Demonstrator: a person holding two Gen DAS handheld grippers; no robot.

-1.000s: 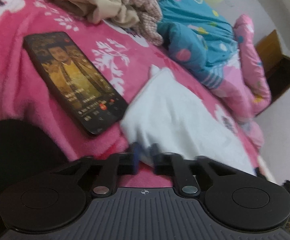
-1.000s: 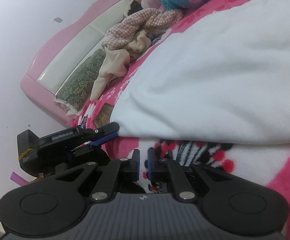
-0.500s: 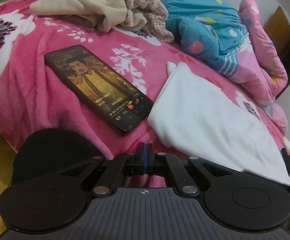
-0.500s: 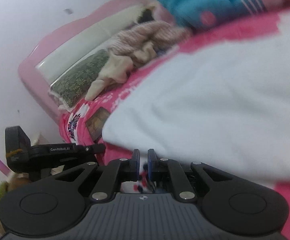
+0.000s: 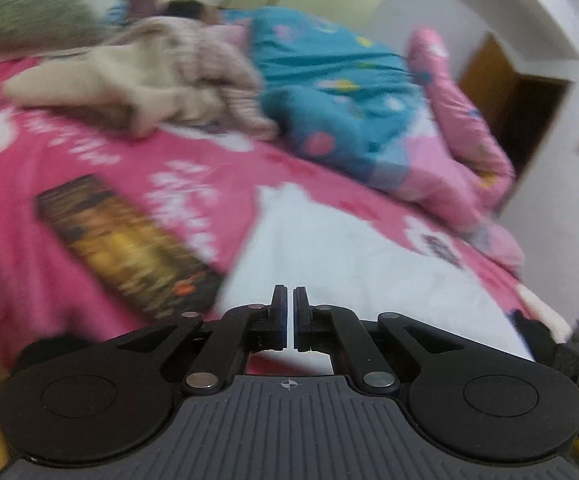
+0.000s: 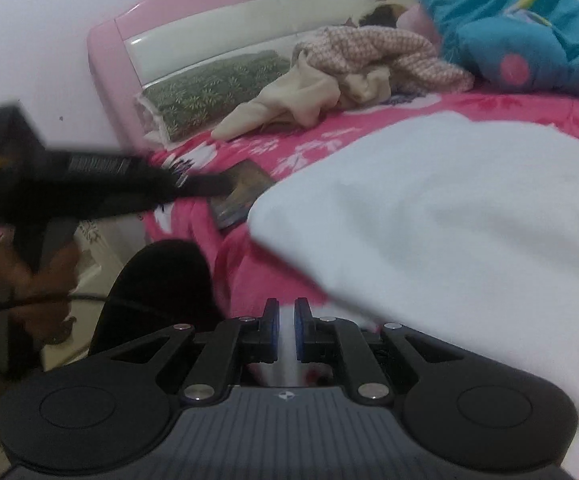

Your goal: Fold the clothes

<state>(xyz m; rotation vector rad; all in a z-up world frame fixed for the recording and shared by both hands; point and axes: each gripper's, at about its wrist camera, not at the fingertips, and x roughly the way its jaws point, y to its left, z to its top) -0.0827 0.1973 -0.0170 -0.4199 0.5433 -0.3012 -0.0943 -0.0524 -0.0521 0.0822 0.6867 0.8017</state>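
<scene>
A white garment (image 5: 353, 264) lies flat on the pink flowered blanket (image 5: 21, 216); in the right wrist view the garment (image 6: 449, 216) fills the right half. My left gripper (image 5: 290, 300) is shut and empty, its tips at the garment's near left corner. My right gripper (image 6: 286, 312) hovers at the garment's near edge with its jaws almost together and nothing gripped; a pale patch of blanket shows through the slit. The blurred left gripper (image 6: 221, 182) also shows in the right wrist view, held by a hand (image 6: 29, 276) above the bed's edge.
A lit phone (image 5: 129, 240) lies left of the garment. Beige and checked clothes (image 5: 141, 80) are heaped near the green pillow (image 6: 217, 92) and pink headboard (image 6: 229, 8). A blue duvet (image 5: 329, 96) and pink quilt (image 5: 461, 128) are bunched behind. A dark round shape (image 6: 161, 280) sits beside the bed.
The left gripper's jaws closed and it lifted, rolling level. The right gripper rolled level and slid sideways along the garment's near edge. The garment has not moved.
</scene>
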